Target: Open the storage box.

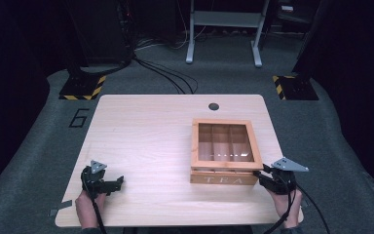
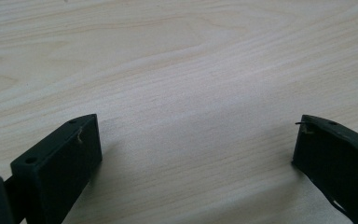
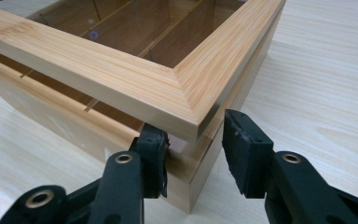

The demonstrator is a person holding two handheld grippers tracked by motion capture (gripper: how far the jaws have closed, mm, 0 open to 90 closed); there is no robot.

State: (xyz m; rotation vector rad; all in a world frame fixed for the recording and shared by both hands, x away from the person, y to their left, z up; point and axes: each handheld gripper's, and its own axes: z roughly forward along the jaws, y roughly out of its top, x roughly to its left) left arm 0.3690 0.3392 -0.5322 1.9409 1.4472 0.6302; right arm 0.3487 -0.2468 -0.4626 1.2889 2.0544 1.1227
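Two grippers worked at the table (image 1: 141,136). The right gripper (image 3: 193,140) clamped the near right corner of the wooden tea box's (image 1: 224,151) glass-paned lid (image 3: 121,79). The left gripper (image 2: 196,140) rested open, well apart from the box.

"TEA" reads in pale capitals across the front face of the wooden box (image 1: 222,179), right at the near edge. Over on the grey floor left of the table (image 1: 141,146), a big dark "6" (image 1: 79,118) is marked.

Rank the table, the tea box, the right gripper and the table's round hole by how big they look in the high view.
1. table
2. tea box
3. right gripper, nearer the camera, so flattered
4. round hole
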